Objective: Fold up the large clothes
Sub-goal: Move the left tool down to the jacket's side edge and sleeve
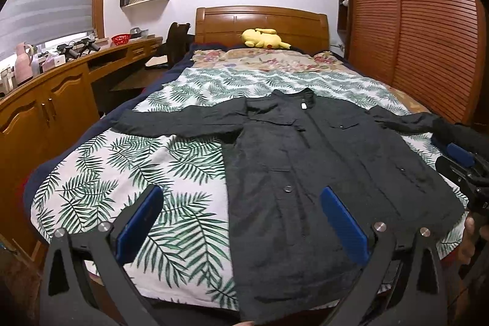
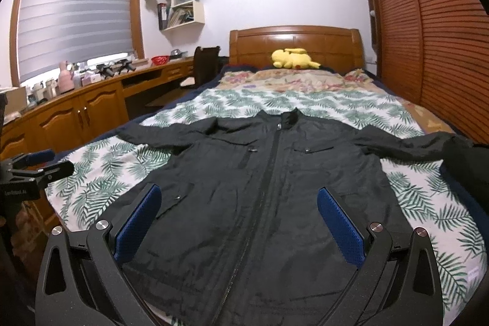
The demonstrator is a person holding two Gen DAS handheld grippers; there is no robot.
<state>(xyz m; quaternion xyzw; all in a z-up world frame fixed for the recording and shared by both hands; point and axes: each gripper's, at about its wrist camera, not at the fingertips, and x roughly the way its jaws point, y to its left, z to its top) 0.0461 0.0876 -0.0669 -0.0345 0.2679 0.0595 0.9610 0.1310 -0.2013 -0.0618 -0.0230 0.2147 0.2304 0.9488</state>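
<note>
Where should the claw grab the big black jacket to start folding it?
Probably a sleeve cuff. The black jacket lies flat, front up, zipped, both sleeves spread sideways on the leaf-print sheet. The left sleeve ends free near the bed's edge, so the open left claw could come in from that side, pinch the cuff and swing it across the chest.

I see the jacket (image 2: 275,188) as thin, dark, matt woven cloth, lightly creased. The bed sheet (image 1: 152,173) looks like soft printed cotton. My left gripper (image 1: 241,222) has matt black plastic arms, textured blue rubbery pads and shiny metal pins. The headboard (image 2: 305,42) is glossy varnished wood; the plush toy (image 2: 293,58) looks fuzzy.
</note>
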